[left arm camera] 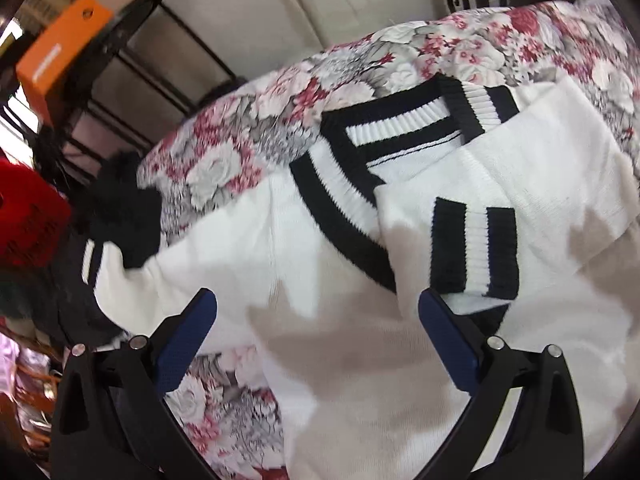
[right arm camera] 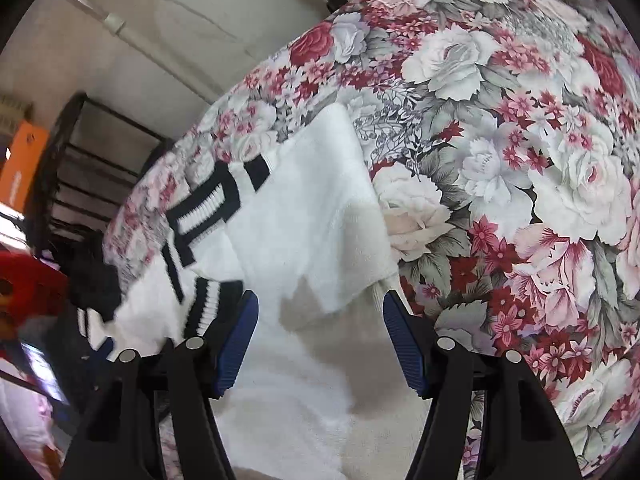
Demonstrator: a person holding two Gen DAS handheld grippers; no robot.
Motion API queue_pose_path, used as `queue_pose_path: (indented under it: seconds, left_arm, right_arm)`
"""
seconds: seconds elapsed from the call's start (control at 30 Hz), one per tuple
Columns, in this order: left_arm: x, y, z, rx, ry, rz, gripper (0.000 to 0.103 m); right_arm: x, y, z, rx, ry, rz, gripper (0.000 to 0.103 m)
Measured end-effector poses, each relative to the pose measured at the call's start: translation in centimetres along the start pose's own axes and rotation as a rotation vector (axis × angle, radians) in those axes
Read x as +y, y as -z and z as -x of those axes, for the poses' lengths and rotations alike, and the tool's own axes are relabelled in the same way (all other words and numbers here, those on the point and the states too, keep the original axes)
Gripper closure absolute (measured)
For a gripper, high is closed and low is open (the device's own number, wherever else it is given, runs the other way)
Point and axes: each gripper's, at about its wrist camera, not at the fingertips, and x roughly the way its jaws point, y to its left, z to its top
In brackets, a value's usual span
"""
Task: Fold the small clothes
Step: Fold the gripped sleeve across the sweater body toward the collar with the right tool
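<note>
A white knit sweater [left arm camera: 360, 360] with black-and-white ribbed collar [left arm camera: 360, 176] and cuffs lies on a floral bedspread [left arm camera: 240, 140]. One sleeve is folded across the chest, its striped cuff [left arm camera: 474, 248] resting below the collar. My left gripper [left arm camera: 318, 304] hovers just above the sweater's body, jaws wide apart, nothing between the blue pads. In the right wrist view the same sweater [right arm camera: 304, 240] spreads under my right gripper [right arm camera: 320, 312], which is open over the folded sleeve edge with no cloth pinched. The other sleeve's cuff [left arm camera: 90, 256] hangs at the bed's left edge.
A black fuzzy garment [left arm camera: 124, 216] lies at the bed's left edge. Beyond it stand a black metal rack [left arm camera: 132, 80], an orange box [left arm camera: 56, 48] and a red crate [left arm camera: 24, 220]. Bare floral bedspread [right arm camera: 520, 160] stretches to the right of the sweater.
</note>
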Motion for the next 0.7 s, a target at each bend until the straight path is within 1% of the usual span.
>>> queue_pose_path:
  seconds: [0.07, 0.1, 0.2, 0.33, 0.4, 0.47, 0.5, 0.57, 0.6, 0.63, 0.7]
  left_arm:
    - [-0.6, 0.0, -0.2, -0.015, -0.006, -0.034, 0.004]
    - [-0.8, 0.0, -0.5, -0.021, -0.012, -0.057, 0.004]
    - [-1.1, 0.2, -0.8, -0.038, -0.030, -0.086, 0.004]
    - [-2.1, 0.5, -1.5, -0.057, -0.075, -0.133, 0.004]
    - [-2.2, 0.6, -1.3, -0.059, -0.058, -0.137, 0.005]
    - [-2.0, 0.8, -0.6, -0.072, -0.017, -0.133, 0.005]
    - [-1.9, 0.8, -0.1, -0.085, 0.019, -0.129, 0.005]
    - [-2.1, 1.0, 0.9, -0.115, 0.052, -0.138, 0.005]
    - [-2.4, 1.1, 1.1, -0.125, 0.052, -0.146, 0.005]
    - [-2.8, 1.1, 1.0, -0.129, 0.037, -0.159, 0.005]
    - [-3.3, 1.2, -0.1, -0.104, 0.001, -0.170, 0.005]
  right_arm:
    - [-0.1, 0.0, 0.4, 0.001, -0.013, 0.000, 0.038]
    - [0.1, -0.4, 0.4, 0.003, -0.020, 0.000, 0.037]
    - [0.1, -1.6, 0.2, 0.012, -0.041, -0.017, 0.037]
    - [0.1, -2.5, -0.3, 0.014, -0.061, -0.042, 0.037]
    - [-0.2, -2.7, -0.2, 0.014, -0.060, -0.057, 0.037]
    - [-0.6, -2.9, -0.1, 0.010, -0.059, -0.083, 0.036]
    - [-0.9, -3.0, 0.0, 0.008, -0.061, -0.097, 0.036]
    - [-1.4, -3.2, 0.2, 0.004, -0.069, -0.131, 0.036]
    - [-1.6, -3.3, 0.3, 0.001, -0.076, -0.145, 0.036]
    - [-1.7, -3.3, 0.4, 0.000, -0.082, -0.155, 0.036]
    - [-1.8, -3.4, 0.6, -0.003, -0.090, -0.166, 0.035]
